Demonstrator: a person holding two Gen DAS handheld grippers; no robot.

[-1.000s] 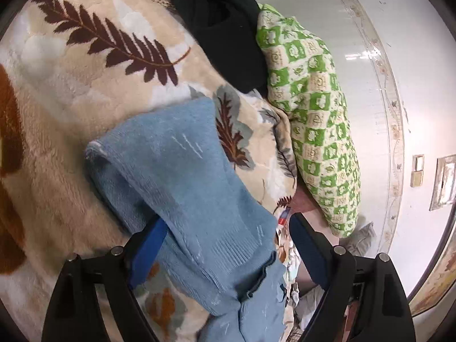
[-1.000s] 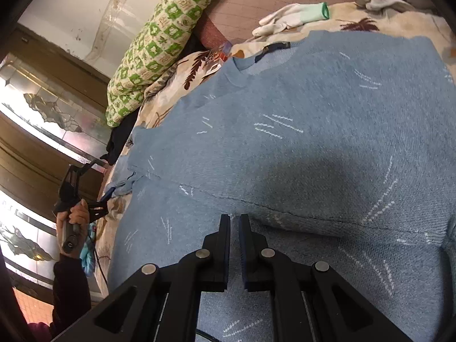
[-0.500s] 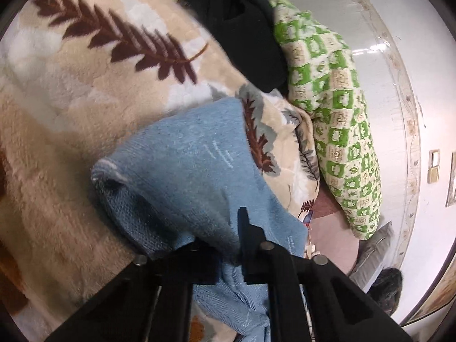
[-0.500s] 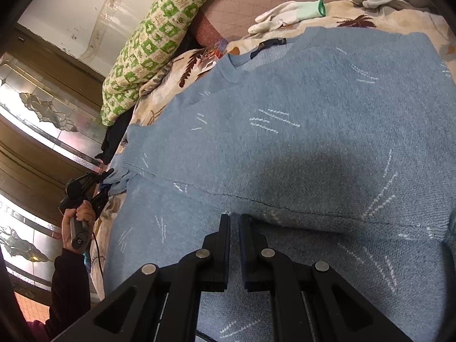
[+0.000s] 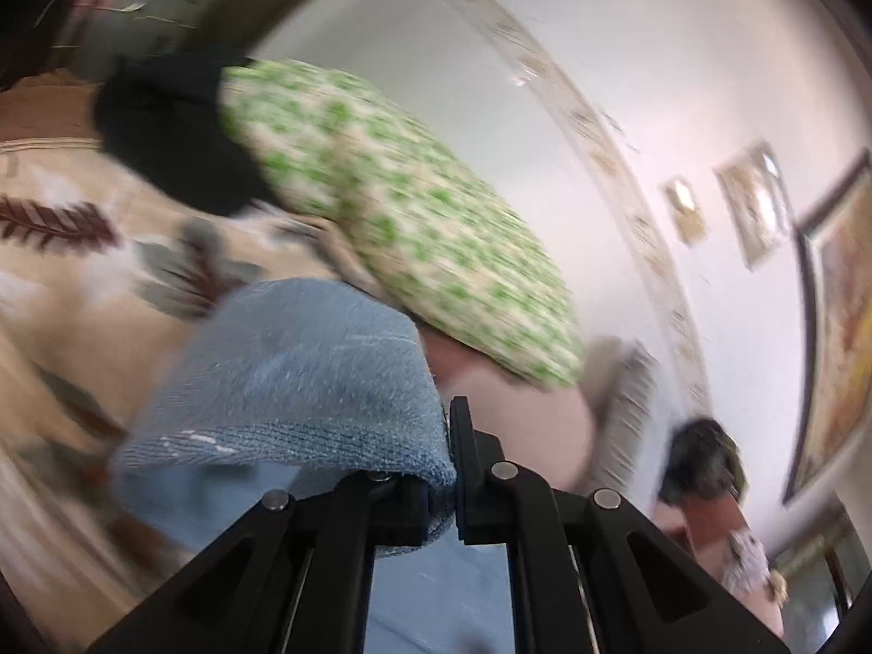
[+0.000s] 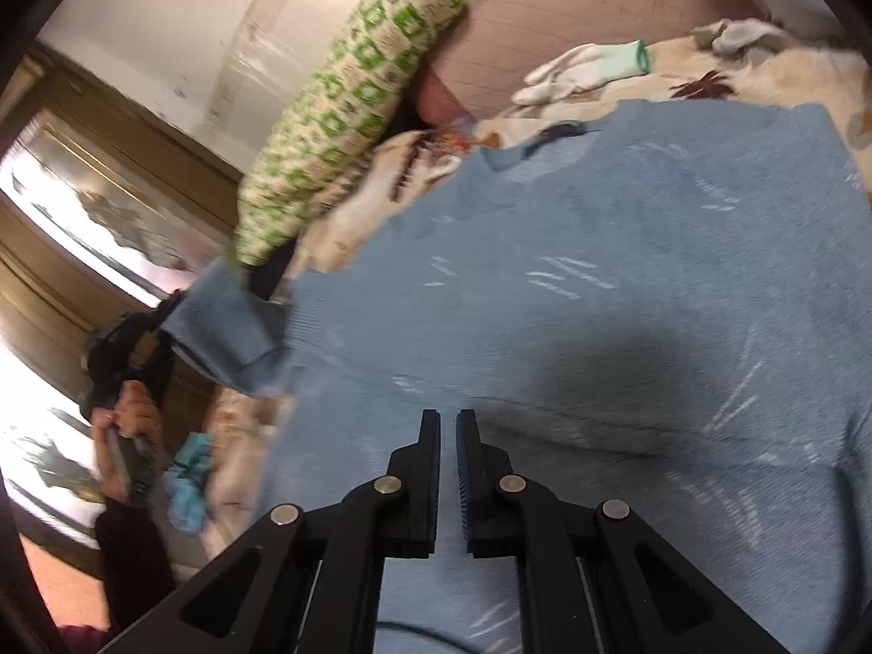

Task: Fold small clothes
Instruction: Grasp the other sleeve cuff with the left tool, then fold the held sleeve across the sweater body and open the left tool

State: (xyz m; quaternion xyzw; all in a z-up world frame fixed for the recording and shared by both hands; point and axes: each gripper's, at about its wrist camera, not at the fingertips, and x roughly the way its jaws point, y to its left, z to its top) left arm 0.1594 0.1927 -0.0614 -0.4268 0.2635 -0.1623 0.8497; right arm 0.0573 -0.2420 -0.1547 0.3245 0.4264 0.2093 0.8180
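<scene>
A light blue knit sweater (image 6: 599,300) lies spread on a cream blanket with brown leaves (image 5: 82,250). My left gripper (image 5: 444,436) is shut on the cuff end of its sleeve (image 5: 305,370), which is raised off the blanket. In the right wrist view that sleeve (image 6: 229,327) hangs lifted at the left, with the left gripper (image 6: 163,321) and the hand (image 6: 136,414) holding it behind. Low over the sweater's body my right gripper (image 6: 448,419) is shut, with nothing visible between its fingers.
A green-and-cream checked pillow (image 5: 414,218) leans by the white wall, a black garment (image 5: 174,147) beside it. White gloves (image 6: 583,68) and a grey cloth (image 6: 746,35) lie past the collar. A person (image 5: 708,468) is at the far right. A turquoise item (image 6: 188,479) sits at the blanket's left edge.
My left gripper closed on the sleeve's cuff, then rose quickly and rolled, lifting the sleeve off the blanket. The right gripper stayed shut over the sweater's body.
</scene>
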